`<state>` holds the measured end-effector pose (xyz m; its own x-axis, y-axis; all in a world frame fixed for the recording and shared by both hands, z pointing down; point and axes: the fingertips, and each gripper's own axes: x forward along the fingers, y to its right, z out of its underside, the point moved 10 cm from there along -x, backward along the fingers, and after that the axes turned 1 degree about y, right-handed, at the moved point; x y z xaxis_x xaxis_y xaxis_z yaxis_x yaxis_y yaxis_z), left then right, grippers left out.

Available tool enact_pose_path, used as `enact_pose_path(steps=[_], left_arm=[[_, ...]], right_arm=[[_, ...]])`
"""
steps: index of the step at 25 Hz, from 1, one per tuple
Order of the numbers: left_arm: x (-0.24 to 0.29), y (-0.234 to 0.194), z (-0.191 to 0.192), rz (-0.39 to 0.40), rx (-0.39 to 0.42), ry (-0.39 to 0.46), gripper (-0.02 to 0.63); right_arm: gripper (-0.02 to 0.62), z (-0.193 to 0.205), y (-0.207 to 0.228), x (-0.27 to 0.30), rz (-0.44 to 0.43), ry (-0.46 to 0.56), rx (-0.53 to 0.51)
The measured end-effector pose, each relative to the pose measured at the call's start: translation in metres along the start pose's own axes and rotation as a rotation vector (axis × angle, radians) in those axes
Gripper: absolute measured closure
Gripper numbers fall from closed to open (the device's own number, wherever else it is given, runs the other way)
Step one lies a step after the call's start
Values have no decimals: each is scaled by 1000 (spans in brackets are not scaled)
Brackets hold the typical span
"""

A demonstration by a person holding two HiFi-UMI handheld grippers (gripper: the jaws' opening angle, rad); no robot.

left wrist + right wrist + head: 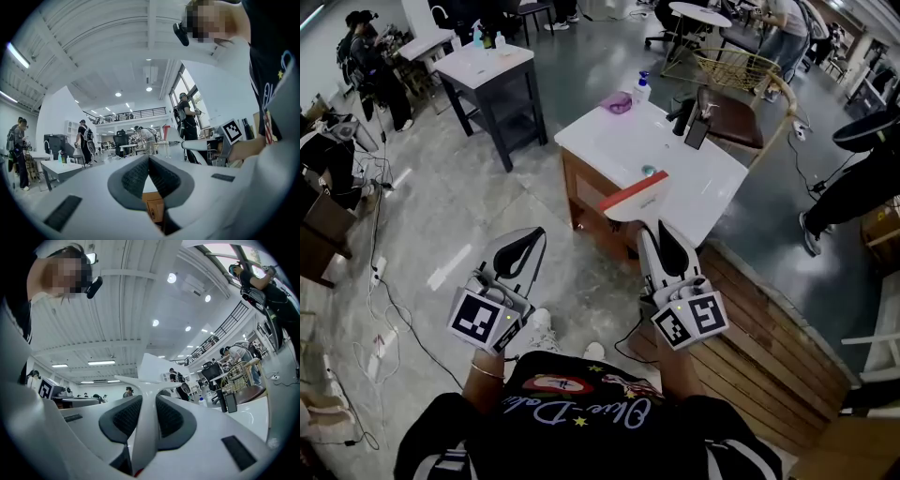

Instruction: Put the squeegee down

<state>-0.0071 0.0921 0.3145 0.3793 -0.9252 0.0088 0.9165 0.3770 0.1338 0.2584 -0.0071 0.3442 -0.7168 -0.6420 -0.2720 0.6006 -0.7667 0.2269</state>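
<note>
Now we held squeegee (636,195) clamped by handle in right gripper (654,231), blade at its 12 o'clock, over washstand's (609,141) 6 o'clock edge. Left gripper (528,236) clenched, empty, at right's 9 o'clock.

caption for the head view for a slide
Right gripper holds a white squeegee with a red blade near the white washbasin; left gripper shut, empty.

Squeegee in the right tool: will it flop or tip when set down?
Probably stiff and light: the squeegee is slim white plastic, held by its handle alone in the right tool. Its wide red-edged head likely tips it once released on the countertop.
</note>
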Motion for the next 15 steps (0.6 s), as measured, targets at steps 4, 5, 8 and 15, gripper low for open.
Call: enact_pose_path(steps=[4, 5, 8, 15], left_arm=[[4, -5, 1, 2, -12, 14, 617], [6, -7, 3, 5, -15, 15, 617], [10, -15, 7, 13, -25, 17, 617], [17, -38, 10, 24, -29, 19, 617]], right_arm=[[512, -4, 2, 4, 3, -5, -17], [512, -4, 3, 6, 6, -5, -21], [512, -5, 4, 12, 18, -4, -31], [512, 2, 3, 30, 39, -7, -32]])
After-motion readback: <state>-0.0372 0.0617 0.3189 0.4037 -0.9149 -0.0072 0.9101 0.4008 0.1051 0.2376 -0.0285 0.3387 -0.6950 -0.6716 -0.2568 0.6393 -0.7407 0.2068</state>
